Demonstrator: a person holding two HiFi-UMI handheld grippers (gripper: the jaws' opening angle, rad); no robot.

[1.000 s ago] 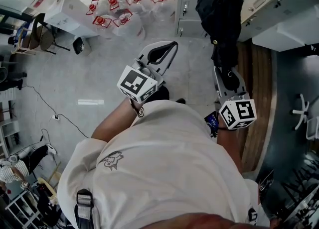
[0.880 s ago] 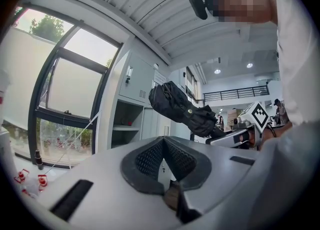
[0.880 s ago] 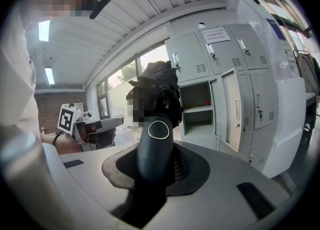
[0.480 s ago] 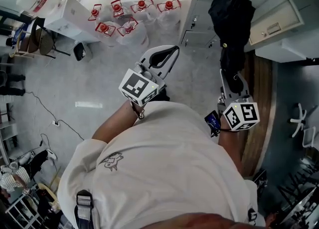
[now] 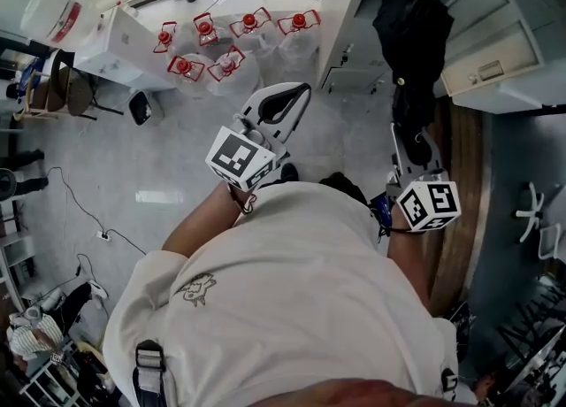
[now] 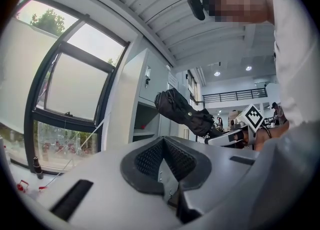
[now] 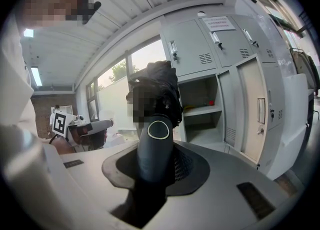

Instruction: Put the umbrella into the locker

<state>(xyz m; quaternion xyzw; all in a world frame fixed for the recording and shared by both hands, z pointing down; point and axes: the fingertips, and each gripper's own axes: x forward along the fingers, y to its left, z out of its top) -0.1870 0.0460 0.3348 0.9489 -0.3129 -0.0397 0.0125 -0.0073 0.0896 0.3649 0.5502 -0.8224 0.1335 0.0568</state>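
A folded black umbrella (image 5: pixel 411 29) is held out level toward the grey lockers (image 5: pixel 349 38), its dark handle (image 7: pixel 156 149) clamped in my right gripper (image 5: pixel 409 135). In the right gripper view the canopy (image 7: pixel 165 81) rises just past the jaws, in front of an open locker compartment (image 7: pixel 200 119) with a shelf. My left gripper (image 5: pixel 296 95) is held out to the left of the umbrella, shut with nothing in it. In the left gripper view its black pads (image 6: pixel 150 156) meet, and the umbrella (image 6: pixel 182 111) shows beyond them beside the locker (image 6: pixel 145 119).
Several clear water jugs with red caps (image 5: pixel 230 42) stand on the floor by the window, next to a white box (image 5: pixel 115 34) and a chair (image 5: pixel 80 87). An open locker door (image 5: pixel 482 42) juts out at the right. A wooden strip (image 5: pixel 455 184) runs along the lockers.
Both grippers and the person have moved toward the lockers, which now show closer. The umbrella stays in the right gripper; the left gripper stays shut.
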